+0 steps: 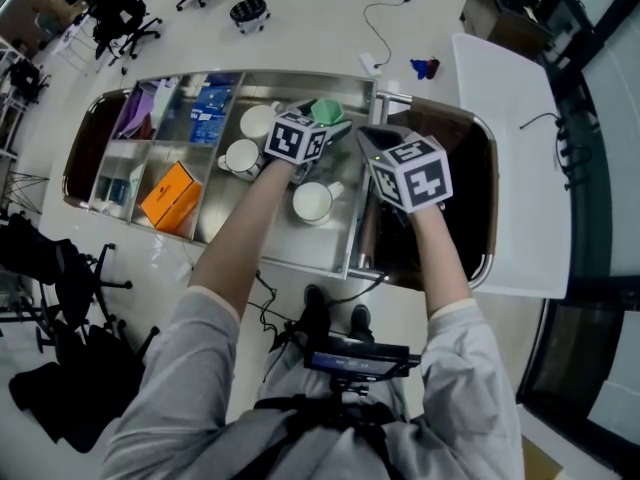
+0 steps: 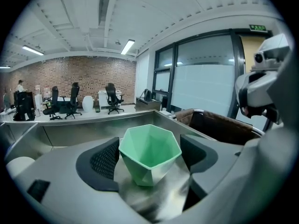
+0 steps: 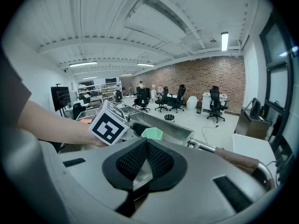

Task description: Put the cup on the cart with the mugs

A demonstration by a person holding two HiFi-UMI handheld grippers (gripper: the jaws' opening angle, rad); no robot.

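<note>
A pale green faceted cup [image 2: 149,154] stands upright on the cart's steel tray [image 2: 70,134], between the jaws of my left gripper [image 2: 150,148]. The jaws are open, and each dark pad [image 2: 105,161] sits close beside a side of the cup. In the head view the cup [image 1: 327,111] shows just past my left gripper [image 1: 336,128], at the tray's far right corner. Three white mugs [image 1: 243,156] [image 1: 258,120] [image 1: 313,201] share that compartment. My right gripper [image 3: 147,143] is shut and empty; it hovers over the dark bin to the right and looks toward the green cup [image 3: 152,133].
Left compartments of the cart [image 1: 300,258] hold an orange box [image 1: 172,196], blue packets [image 1: 210,108] and a purple item [image 1: 140,108]. A brown-lined bin [image 1: 478,198] fills the cart's right end. A white table [image 1: 510,118] stands to the right. Office chairs [image 1: 120,18] stand beyond.
</note>
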